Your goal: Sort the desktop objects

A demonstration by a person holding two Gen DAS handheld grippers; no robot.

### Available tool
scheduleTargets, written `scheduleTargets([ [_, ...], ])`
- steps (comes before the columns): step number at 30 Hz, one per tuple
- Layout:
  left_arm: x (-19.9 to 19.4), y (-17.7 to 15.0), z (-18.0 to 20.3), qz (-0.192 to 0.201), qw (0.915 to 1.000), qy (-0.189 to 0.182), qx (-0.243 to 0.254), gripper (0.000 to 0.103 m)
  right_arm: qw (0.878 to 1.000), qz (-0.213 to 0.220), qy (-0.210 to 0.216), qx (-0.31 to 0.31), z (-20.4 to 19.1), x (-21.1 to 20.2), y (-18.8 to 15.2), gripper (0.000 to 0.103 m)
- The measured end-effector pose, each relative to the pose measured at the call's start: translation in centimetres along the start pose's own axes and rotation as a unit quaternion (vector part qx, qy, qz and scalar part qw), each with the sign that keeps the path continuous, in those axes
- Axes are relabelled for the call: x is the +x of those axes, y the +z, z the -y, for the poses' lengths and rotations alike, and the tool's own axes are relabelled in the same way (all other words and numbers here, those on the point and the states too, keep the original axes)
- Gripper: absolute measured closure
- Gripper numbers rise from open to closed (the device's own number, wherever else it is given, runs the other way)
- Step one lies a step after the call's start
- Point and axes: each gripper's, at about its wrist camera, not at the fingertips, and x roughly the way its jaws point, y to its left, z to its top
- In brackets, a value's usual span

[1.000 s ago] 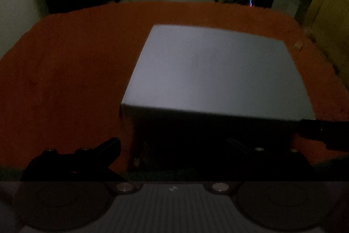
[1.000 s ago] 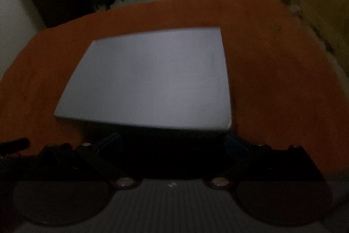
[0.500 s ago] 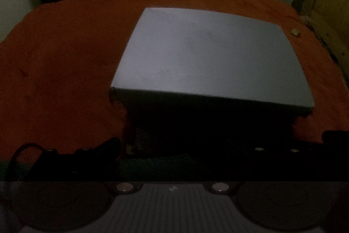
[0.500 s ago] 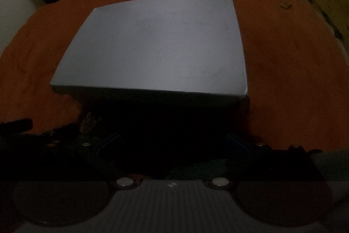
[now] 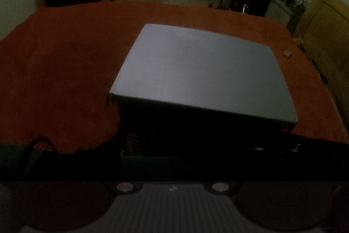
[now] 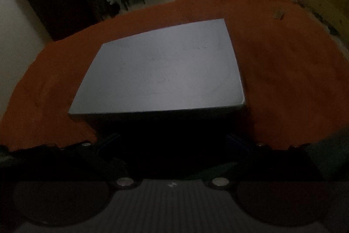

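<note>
**At frame centre, a grey box on orange cloth**

At the centre of both wrist views sits a flat grey box [image 5: 202, 71] on the orange cloth [image 5: 61, 71]. The left gripper [image 5: 174, 145] and right gripper [image 6: 172, 141] both stand spread wide at the box's dark near side; contact cannot be told. A small tan block [image 6: 278, 14] lies upper right.

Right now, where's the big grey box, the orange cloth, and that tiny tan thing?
grey box [image 5: 202, 71]: left wrist view, top face.
orange cloth [image 5: 65, 62]: left wrist view, bare stretch.
tiny tan thing [image 6: 278, 14]: right wrist view, its middle.
</note>
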Motion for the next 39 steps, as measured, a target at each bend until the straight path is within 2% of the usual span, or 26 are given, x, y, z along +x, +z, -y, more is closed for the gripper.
scheduleTargets([
  [4, 0.8, -0.4, 0.8, -0.017, 0.9993, 0.009, 0.033, 0.001, 1.0, -0.003, -0.001, -0.019, 0.0, 0.0, 0.2, 0.0],
  [7, 0.2, -0.7, 0.8, -0.013, 0.9991, -0.007, 0.04, 0.001, 1.0, -0.002, -0.001, -0.024, 0.1, -0.2, 0.4, 0.0],
  [12, 0.0, -0.3, -1.1, -0.01, 0.9999, -0.002, 0.005, 0.001, 1.0, 0.004, -0.018, 0.001, 1.2, -0.3, 0.9, 0.0],
  [13, 0.0, -0.2, -1.5, -0.011, 0.9999, -0.007, -0.005, 0.001, 1.0, 0.001, -0.015, 0.008, 1.4, -0.1, 1.0, 0.0],
  [16, -0.1, -0.1, -2.7, -0.023, 0.9976, -0.053, -0.04, 0.001, 1.0, -0.005, 0.004, 0.025, 1.4, 0.0, 1.0, 0.0],
  [18, -0.5, -0.6, -3.2, -0.022, 0.9968, -0.058, -0.049, 0.001, 0.999, -0.005, 0.013, 0.03, 1.1, -0.1, 0.9, 0.0],
  [22, -0.9, -1.2, -3.3, -0.012, 0.9985, -0.042, -0.033, 0.001, 1.0, 0.004, -0.013, 0.008, -0.3, -0.1, 0.6, 0.0],
  [29, -0.1, -0.6, -3.2, -0.019, 0.9985, -0.029, -0.042, 0.001, 1.0, 0.002, -0.025, -0.008, -0.6, 0.0, 0.5, 0.0],
  [33, -0.3, -0.5, -3.4, -0.015, 0.9982, -0.035, -0.047, 0.001, 1.0, 0.003, -0.026, 0.001, 0.2, -0.1, 0.6, 0.0],
  [39, 0.3, -0.4, -3.2, -0.019, 0.9986, -0.023, -0.043, 0.001, 0.999, 0.008, -0.031, 0.008, 0.6, -0.1, 0.6, 0.0],
])
